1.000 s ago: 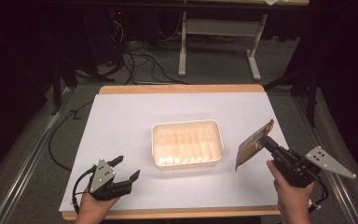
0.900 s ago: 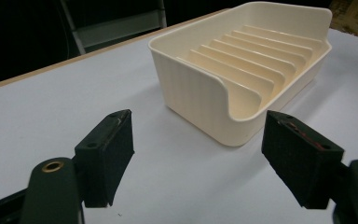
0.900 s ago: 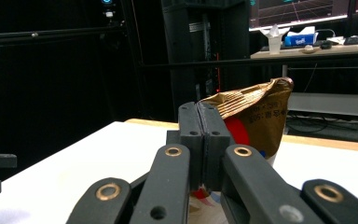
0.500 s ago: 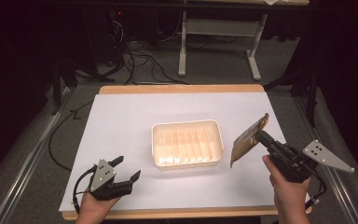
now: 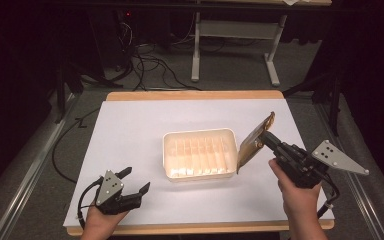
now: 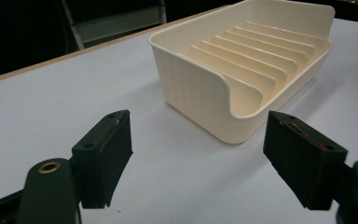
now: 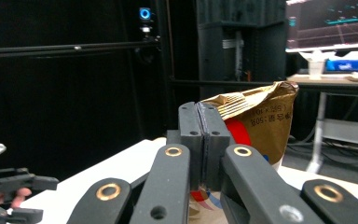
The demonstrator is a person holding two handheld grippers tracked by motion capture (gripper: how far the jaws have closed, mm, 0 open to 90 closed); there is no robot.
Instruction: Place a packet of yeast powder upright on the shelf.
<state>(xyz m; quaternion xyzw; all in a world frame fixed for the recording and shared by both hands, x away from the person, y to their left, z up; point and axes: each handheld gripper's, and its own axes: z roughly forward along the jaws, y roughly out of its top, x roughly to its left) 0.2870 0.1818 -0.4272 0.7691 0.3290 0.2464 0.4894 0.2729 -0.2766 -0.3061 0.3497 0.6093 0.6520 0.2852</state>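
One pouch beside tray rim

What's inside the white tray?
The tray holds nothing but its own ridges along the bottom. In the high view, the packet covers a bit of its right edge.

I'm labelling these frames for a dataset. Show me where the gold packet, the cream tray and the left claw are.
gold packet (image 5: pixel 252 146): high view, on its flat face.
cream tray (image 6: pixel 200 93): left gripper view, on its near outer wall.
left claw (image 5: pixel 135 181): high view, midway between its open fingertips.
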